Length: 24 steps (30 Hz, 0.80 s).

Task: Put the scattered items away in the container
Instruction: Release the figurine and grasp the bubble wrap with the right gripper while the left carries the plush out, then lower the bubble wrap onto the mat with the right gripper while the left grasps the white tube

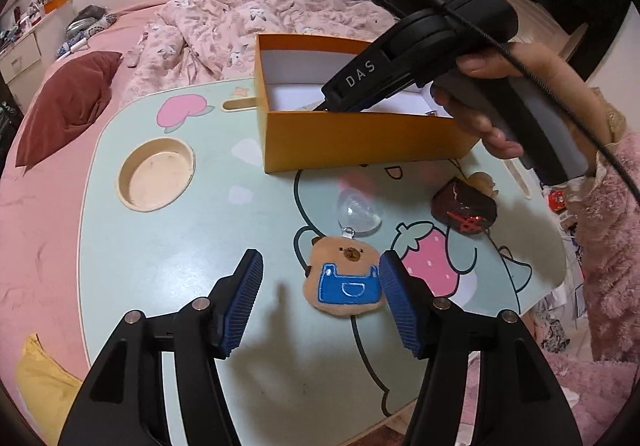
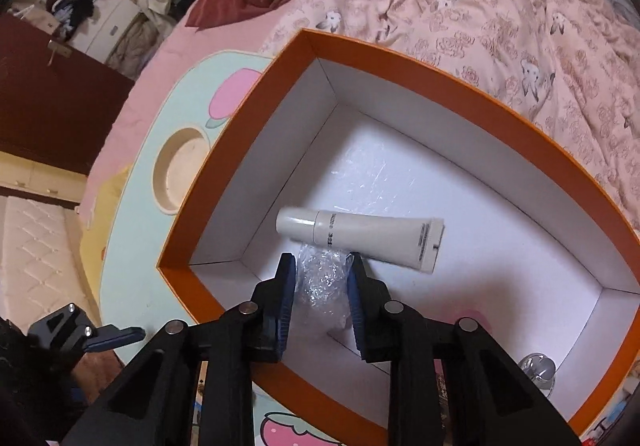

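The right gripper (image 2: 322, 274) is held inside the orange box (image 2: 500, 101), its jaws clamped on a crumpled clear plastic wrapper (image 2: 320, 280). A white tube (image 2: 360, 238) is seen lying on the box floor just beyond the wrapper, and a small silver object (image 2: 538, 368) rests by the near wall. The left gripper (image 1: 320, 302) is held over the table (image 1: 180, 246) with jaws apart, nothing gripped; the bear plush (image 1: 346, 278) lies just beside its right pad. A clear plastic dome (image 1: 358, 215) and a dark red item (image 1: 464, 207) lie nearby, nearer the box.
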Each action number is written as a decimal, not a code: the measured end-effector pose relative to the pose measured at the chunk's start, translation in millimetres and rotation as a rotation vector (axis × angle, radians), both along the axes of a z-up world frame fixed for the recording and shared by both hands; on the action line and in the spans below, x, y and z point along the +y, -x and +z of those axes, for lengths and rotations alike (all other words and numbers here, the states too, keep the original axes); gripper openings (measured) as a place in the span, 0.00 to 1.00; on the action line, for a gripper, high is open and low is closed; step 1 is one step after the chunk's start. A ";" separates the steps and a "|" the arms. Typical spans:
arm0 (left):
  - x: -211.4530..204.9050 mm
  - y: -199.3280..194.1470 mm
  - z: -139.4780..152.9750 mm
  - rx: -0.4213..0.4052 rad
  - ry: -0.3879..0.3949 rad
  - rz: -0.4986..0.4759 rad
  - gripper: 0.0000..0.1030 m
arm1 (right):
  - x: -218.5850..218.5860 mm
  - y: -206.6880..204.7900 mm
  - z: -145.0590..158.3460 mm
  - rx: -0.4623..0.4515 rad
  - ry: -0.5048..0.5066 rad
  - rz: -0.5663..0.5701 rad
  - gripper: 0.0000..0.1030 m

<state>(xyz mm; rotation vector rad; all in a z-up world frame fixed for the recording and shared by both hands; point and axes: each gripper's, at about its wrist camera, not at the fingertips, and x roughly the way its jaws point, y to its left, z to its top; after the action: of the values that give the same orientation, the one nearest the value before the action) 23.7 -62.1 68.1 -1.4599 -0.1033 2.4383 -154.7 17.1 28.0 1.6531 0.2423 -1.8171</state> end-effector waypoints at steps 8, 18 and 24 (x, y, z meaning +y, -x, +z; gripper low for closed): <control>-3.0 7.5 11.7 -0.005 -0.017 0.001 0.59 | 43.9 -6.6 52.3 0.084 0.159 -0.055 0.22; 33.1 55.8 69.3 0.084 0.107 -0.096 0.59 | 153.1 -86.8 115.5 0.273 0.259 -0.097 0.23; 70.8 128.4 59.3 -0.014 0.240 -0.275 0.54 | 207.6 -117.0 93.5 0.245 0.246 -0.170 0.24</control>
<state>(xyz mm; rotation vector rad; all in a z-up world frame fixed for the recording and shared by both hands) -104.7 8.6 127.4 -1.4747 0.3748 2.2744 -37.6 224.7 121.5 1.3155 -0.0185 -2.0858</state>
